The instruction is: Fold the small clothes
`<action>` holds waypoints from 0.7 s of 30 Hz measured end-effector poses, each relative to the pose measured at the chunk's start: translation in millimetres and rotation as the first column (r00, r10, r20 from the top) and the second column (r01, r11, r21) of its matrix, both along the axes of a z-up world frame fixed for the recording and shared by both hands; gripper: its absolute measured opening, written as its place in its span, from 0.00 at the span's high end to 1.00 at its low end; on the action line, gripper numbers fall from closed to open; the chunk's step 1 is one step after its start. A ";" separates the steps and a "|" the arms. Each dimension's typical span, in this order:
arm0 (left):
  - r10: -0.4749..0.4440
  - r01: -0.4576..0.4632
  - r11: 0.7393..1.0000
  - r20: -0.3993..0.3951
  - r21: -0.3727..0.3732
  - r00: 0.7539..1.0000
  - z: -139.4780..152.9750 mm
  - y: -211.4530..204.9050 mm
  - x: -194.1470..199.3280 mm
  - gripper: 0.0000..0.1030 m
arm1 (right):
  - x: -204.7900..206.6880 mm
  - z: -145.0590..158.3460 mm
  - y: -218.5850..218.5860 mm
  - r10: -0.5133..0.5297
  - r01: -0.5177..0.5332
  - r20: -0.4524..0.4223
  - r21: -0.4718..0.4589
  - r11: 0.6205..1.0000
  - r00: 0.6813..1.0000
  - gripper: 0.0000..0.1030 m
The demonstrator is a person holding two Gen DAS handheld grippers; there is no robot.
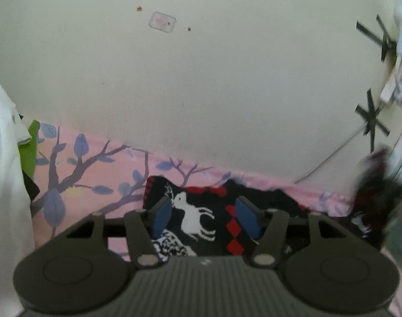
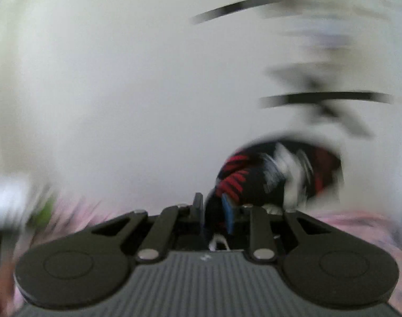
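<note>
Over the pink sheet (image 1: 100, 169) with its printed purple branches and leaves, the left tool (image 1: 205, 215) hangs with its jaws spread, blue pads (image 1: 162, 218) well apart and pressing on nothing. Below and between them lies the black knitted garment (image 1: 201, 222) — white deer figure, red diamonds, a speckled black-and-white patch at the near edge. It lies flat on the sheet close to the cream wall (image 1: 201, 79), its long axis running across the view, left to right, parallel to the foot of that wall.

At the far right of that same view one end of the knit is lifted off the bed, blurred and bunched. The right wrist view explains it: the right tool (image 2: 214, 208) is pinched nearly together on a fold of the black fabric, one blue pad (image 2: 227, 211) showing beside the cloth, and a wad of red, white and black knit (image 2: 275, 174) balloons out just past the fingertips. Everything in that view is smeared by motion, so the pattern cannot be read.

Only the left view shows the surroundings sharply: a white cloth (image 1: 3, 171) hanging at the left edge, something green (image 1: 32, 148) behind it, black tape crosses (image 1: 371, 119) and a white fitting (image 1: 396, 87) on the wall at right, and a small pale sticker (image 1: 162, 22) higher up.
</note>
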State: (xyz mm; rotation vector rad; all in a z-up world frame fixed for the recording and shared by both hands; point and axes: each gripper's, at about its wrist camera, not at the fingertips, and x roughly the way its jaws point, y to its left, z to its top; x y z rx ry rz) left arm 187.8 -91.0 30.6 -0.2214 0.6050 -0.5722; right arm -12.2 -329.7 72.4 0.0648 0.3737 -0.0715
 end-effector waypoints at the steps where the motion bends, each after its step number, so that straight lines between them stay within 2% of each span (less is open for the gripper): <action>1: -0.004 0.004 1.000 -0.002 -0.003 1.000 0.1 0.7 0.9 0.42 | 7.3 -17.5 31.0 0.110 -0.112 -0.061 -0.029 0.993 0.992 0.80; 2: -0.014 0.014 1.000 -0.007 0.001 1.000 -1.0 0.0 2.0 0.41 | 10.4 -31.8 50.5 0.181 -0.186 -0.108 -0.041 0.982 0.978 0.80; 3: -0.022 0.022 1.000 -0.013 0.008 1.000 -2.5 -1.8 3.6 0.41 | 12.9 -52.4 73.8 0.260 -0.274 -0.180 -0.059 0.960 0.949 0.78; 4: -0.032 0.032 0.999 -0.023 0.021 0.999 -4.7 -5.0 5.0 0.41 | 13.3 -68.1 88.1 0.293 -0.320 -0.235 -0.084 0.944 0.927 0.67; 5: -0.041 0.042 0.999 -0.031 0.035 0.999 -7.4 -7.7 5.6 0.41 | 11.5 -79.8 95.3 0.319 -0.356 -0.269 -0.100 0.929 0.909 0.63; 7: -0.051 0.054 0.996 -0.041 0.071 0.998 -12.4 -13.3 5.6 0.41 | 3.0 -88.0 91.7 0.304 -0.346 -0.284 -0.111 0.932 0.909 0.59; 9: -0.052 0.057 0.993 -0.043 0.107 0.998 -16.9 -19.2 6.5 0.41 | -3.5 -75.3 69.2 0.294 -0.313 -0.243 -0.042 0.949 0.924 0.59; 11: -0.050 0.055 0.992 -0.045 0.115 0.998 -18.6 -20.0 6.6 0.41 | -12.1 -59.0 34.0 0.229 -0.229 -0.173 0.016 0.973 0.958 0.58; 13: -0.035 0.040 0.994 -0.045 0.106 0.998 -19.0 -16.7 8.1 0.41 | -13.2 -48.3 -10.9 0.086 -0.075 -0.139 0.079 0.994 0.987 0.58; 14: -0.016 0.020 0.995 -0.043 0.095 0.999 -18.3 -12.8 9.5 0.41 | -10.4 -47.4 -36.2 -0.006 0.023 -0.144 0.117 0.993 0.990 0.58; 15: 0.001 0.003 0.997 -0.044 0.082 0.999 -17.3 -8.0 11.2 0.41 | -5.9 -49.7 -55.3 -0.077 0.100 -0.160 0.141 0.985 0.984 0.61; 16: 0.024 -0.021 0.998 -0.048 0.062 0.999 -16.2 -1.7 13.8 0.41 | -1.8 -55.4 -78.8 -0.158 0.192 -0.194 0.172 0.966 0.968 0.57; 17: 0.045 -0.043 0.998 -0.054 0.044 0.998 -14.9 4.4 17.2 0.41 | 1.7 -62.6 -96.7 -0.203 0.250 -0.234 0.197 0.948 0.951 0.55; 18: 0.072 -0.070 0.997 -0.061 0.026 0.996 -14.5 11.2 20.3 0.41 | 5.8 -70.9 -105.7 -0.229 0.291 -0.280 0.206 0.934 0.932 0.58; 19: 0.102 -0.102 0.995 -0.069 0.011 0.992 -14.6 19.0 23.6 0.42 | 14.9 -81.2 -114.0 -0.242 0.324 -0.354 0.192 0.926 0.903 0.58; 21: 0.166 -0.166 0.986 -0.082 -0.004 0.983 -15.4 32.5 30.1 0.42 | 21.0 -78.5 -109.4 -0.280 0.350 -0.372 0.132 0.928 0.885 0.59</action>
